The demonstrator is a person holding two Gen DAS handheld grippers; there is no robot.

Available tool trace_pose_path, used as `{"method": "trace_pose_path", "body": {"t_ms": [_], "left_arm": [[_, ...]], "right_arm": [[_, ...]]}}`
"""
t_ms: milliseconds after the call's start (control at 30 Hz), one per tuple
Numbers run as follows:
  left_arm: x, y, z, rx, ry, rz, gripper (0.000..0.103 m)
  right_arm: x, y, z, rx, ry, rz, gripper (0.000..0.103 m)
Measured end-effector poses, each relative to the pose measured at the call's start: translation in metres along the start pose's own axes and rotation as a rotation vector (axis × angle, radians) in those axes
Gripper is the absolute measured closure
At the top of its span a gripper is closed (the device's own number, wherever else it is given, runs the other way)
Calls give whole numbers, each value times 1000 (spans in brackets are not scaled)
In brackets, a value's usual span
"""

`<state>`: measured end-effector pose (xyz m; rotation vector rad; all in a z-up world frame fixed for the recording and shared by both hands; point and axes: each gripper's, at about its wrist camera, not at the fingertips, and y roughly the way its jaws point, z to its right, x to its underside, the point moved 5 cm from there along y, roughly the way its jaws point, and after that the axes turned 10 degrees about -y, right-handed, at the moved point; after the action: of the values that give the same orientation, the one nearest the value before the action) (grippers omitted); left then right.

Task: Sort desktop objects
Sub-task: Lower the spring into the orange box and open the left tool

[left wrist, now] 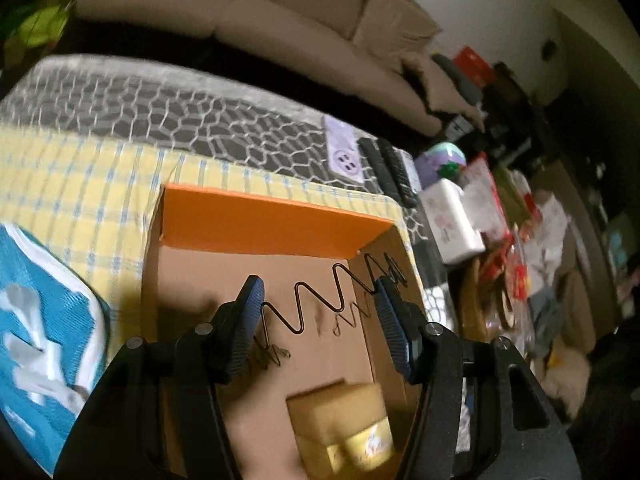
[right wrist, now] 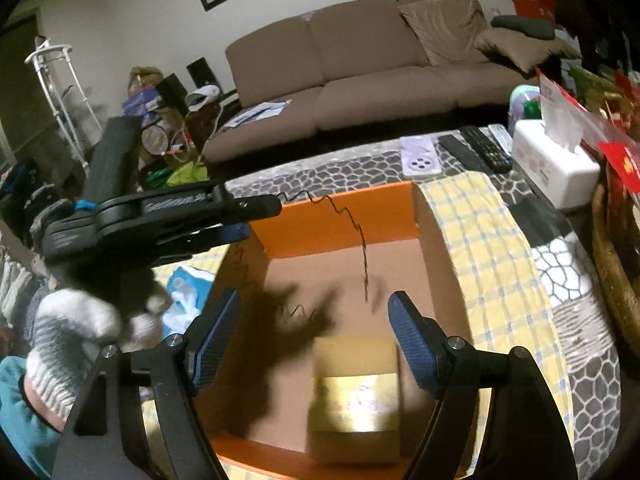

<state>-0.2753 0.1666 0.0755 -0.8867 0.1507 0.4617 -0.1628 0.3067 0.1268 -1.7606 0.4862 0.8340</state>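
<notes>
Between the pads of our left hand-held gripper (left wrist: 318,294) a thin black zigzag wire (left wrist: 320,300) stretches from one pad to the other, so we read those jaws as clamped on the wire, about half apart, with one loose end trailing down from the right-hand pad. Just below and ahead of that gripper lies the open orange cardboard box (left wrist: 276,220), and the wire hangs over its brown floor without yet resting there. Our right hand-held gripper (right wrist: 314,320) stands with its jaws wide apart and nothing between them, and it hovers over the near half of the same box. Directly under it sits a small yellow carton (right wrist: 356,392), already inside the box. Left of the box lies a blue and white packet (left wrist: 44,320) on the yellow checked cloth (left wrist: 80,184) that covers the table. Farther off to the right we see a white tissue box (right wrist: 556,168) and two remote controls (right wrist: 476,148). We judge the sorting partly done: one carton is boxed, the wire is about to follow, and the packet at least looks left to handle.
</notes>
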Motion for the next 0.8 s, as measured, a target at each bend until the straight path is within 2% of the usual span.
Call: {"method": "trace_pose_path", "body": {"t_ms": [333, 467, 533, 633, 733, 800], "left_arm": [[2, 31, -26, -4, -148, -51, 48], [1, 43, -32, -14, -175, -63, 48], [0, 52, -33, -16, -174, -90, 43], [-1, 57, -24, 5, -159, -126, 27], [-1, 47, -14, -1, -101, -112, 26], [3, 38, -7, -35, -30, -107, 26]], "right_arm": [[21, 28, 6, 65, -46, -127, 25], [25, 28, 9, 69, -39, -138, 25], [25, 28, 10, 74, -37, -142, 25], [27, 28, 13, 82, -32, -152, 25], [27, 27, 16, 88, -24, -154, 25], [26, 24, 18, 94, -18, -149, 25]]}}
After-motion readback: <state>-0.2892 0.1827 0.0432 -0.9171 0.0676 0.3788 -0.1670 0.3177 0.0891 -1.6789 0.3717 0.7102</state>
